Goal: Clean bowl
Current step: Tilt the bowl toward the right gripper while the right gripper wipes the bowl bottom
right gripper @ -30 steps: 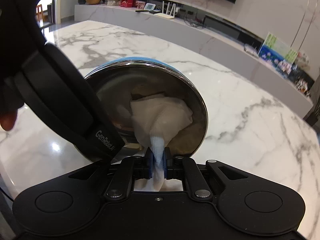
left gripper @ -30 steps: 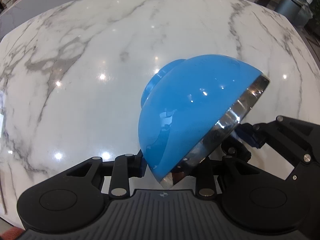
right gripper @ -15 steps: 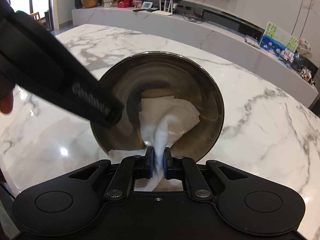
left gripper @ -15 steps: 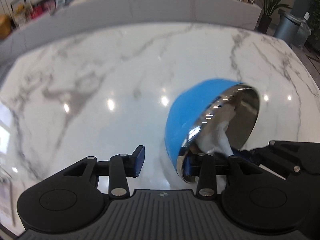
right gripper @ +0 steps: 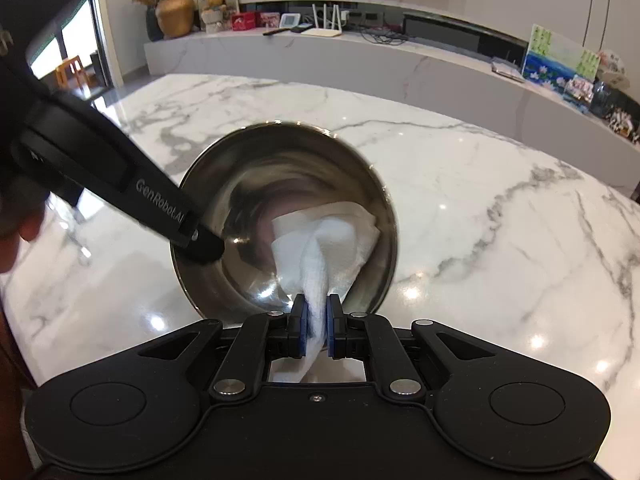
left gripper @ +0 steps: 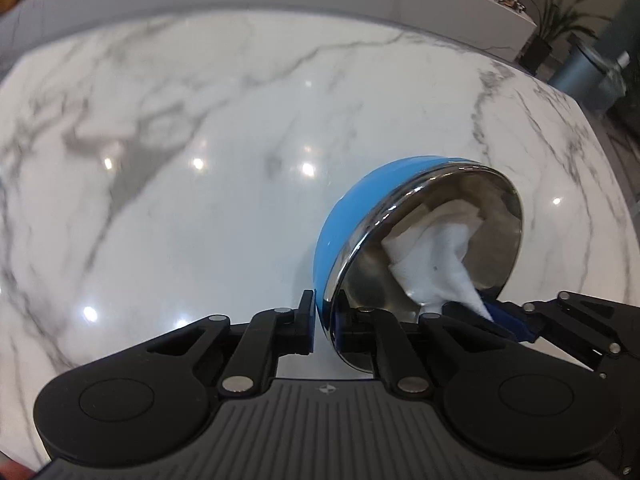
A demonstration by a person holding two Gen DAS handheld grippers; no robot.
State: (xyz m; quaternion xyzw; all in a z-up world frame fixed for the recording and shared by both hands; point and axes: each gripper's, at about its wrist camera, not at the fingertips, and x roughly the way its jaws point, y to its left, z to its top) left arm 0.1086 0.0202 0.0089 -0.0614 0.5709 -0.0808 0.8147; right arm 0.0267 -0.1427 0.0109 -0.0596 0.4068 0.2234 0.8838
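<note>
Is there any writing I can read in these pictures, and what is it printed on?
"GenRobot.AI": on the black body of the left claw, which reaches into the bowl.
Red boxes and picture cards on the far counter: print too small to read.
Nothing else legible.

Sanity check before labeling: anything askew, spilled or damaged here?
Nothing wrong. The bowl is tipped on its side, but the left gripper clamps its rim on purpose while the right gripper presses a paper towel inside. No spill or damage visible.
</note>
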